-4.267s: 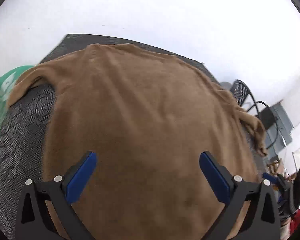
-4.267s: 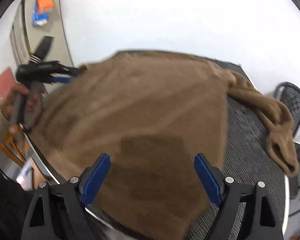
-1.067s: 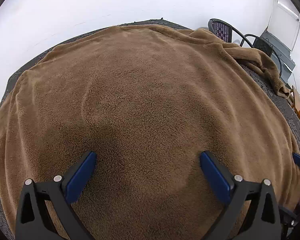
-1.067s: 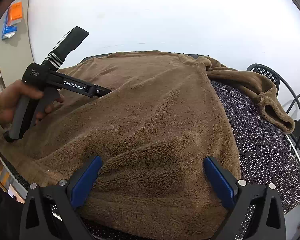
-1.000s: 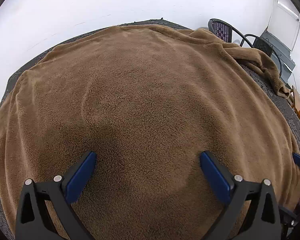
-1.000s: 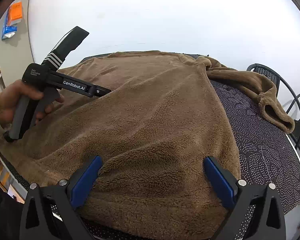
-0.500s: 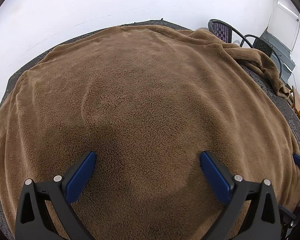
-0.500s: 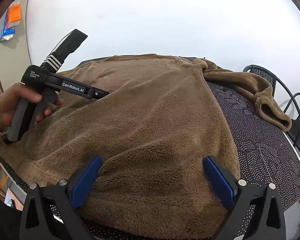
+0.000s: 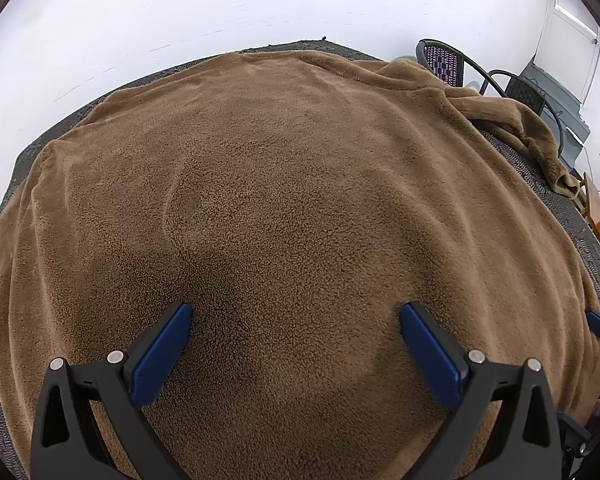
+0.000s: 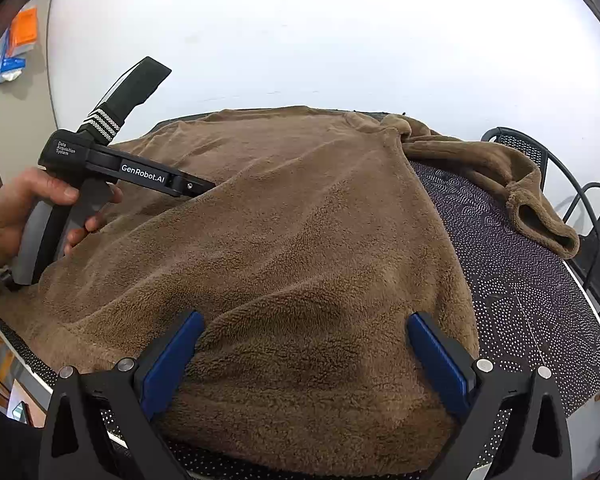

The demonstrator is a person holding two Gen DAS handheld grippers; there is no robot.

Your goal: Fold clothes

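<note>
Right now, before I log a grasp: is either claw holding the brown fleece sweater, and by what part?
Nothing is held. The left claw and right claw are both open over the brown fleece sweater, gripping no part.

The brown fleece sweater (image 10: 300,240) looks thick and fuzzy; lower right, the dark dotted tablecloth (image 10: 520,280) is flat woven cloth; matt black plastic gripper (image 10: 300,354) arms.

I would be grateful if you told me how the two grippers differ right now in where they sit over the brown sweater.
The left gripper hovers over the middle of the sweater, with fleece all around it; the right gripper sits at the near hem, by the sweater's side edge, with bare dotted table close on its right. The left gripper's view shows only a fingertip of the other tool; the right gripper's view shows the other tool whole, with the hand holding it. Both stand open and hold nothing.
</note>
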